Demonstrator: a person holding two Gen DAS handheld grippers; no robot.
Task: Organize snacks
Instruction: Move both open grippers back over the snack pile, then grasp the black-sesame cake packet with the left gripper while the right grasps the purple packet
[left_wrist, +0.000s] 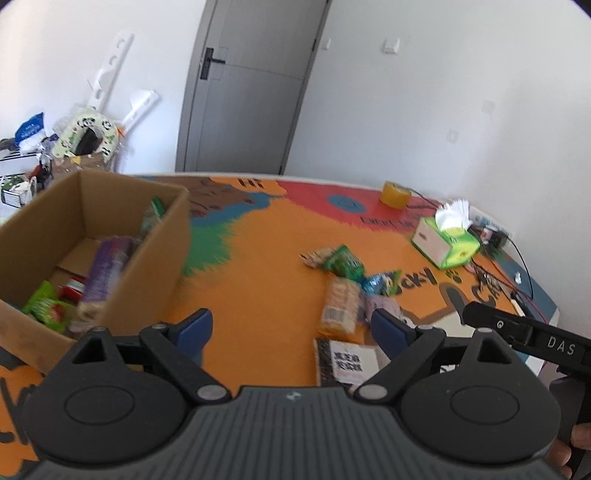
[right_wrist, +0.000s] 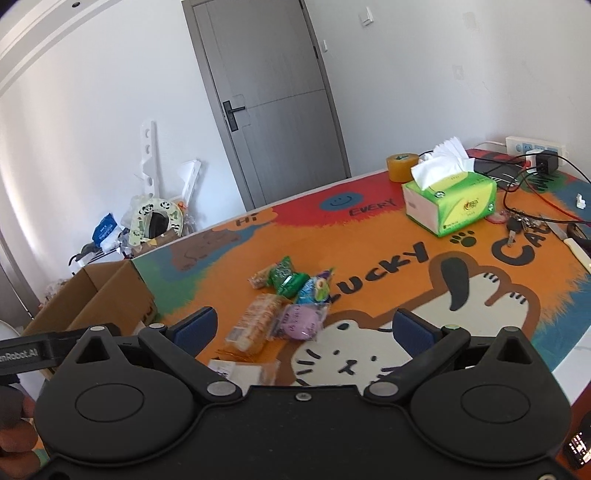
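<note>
Ribbed grey plastic fronts the left gripper, blue pads spread wide, nothing between. Likewise the matte black right gripper. Crinkly snack packets lie heaped on the fuzzy orange cartoon mat; others fill the brown corrugated cardboard box.

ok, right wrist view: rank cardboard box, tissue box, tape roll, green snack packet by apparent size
1. cardboard box, though partly hidden behind the gripper
2. tissue box
3. green snack packet and tape roll: look about alike; the roll sits farther from the camera, so I won't rank them.
</note>
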